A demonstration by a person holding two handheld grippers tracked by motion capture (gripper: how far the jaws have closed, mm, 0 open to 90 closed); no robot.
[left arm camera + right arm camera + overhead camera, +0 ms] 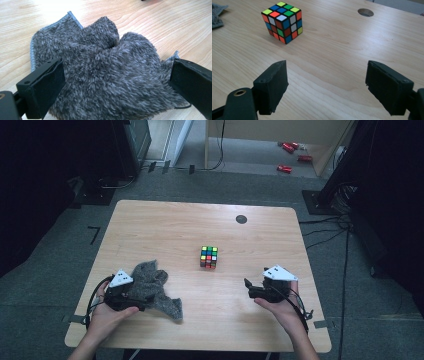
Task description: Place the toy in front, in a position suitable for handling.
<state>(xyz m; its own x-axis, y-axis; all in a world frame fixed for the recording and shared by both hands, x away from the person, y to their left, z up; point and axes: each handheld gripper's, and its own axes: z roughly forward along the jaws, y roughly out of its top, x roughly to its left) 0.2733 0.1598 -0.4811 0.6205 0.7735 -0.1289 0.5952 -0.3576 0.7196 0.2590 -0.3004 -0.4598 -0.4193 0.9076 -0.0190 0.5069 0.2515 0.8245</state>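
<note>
A person's two hands work over a wooden desk [165,222], each carrying a two-jaw gripper. The left gripper [141,302] sits over a crumpled grey fleece cloth [152,287]; in the left gripper view its black jaws stand wide on either side of the cloth [107,75], the fabric bunched up between them and brushing both pads, though whether the pads actually press on it cannot be told. The cloth's stitched edge lies ahead of that gripper and to its left, flat on the desk.

The right gripper [248,287] is released, its jaws spread apart with only bare desk between them, as the right gripper view shows [325,85]. A scrambled colour cube [282,21] stands on the desk ahead of this gripper and off to its left, well apart from the jaws and untouched. Farther ahead and slightly right of it, a round cable hole [365,12] is cut into the desk. In the high view the cube [209,257] stands between the two grippers and beyond them, nearer the right one.
</note>
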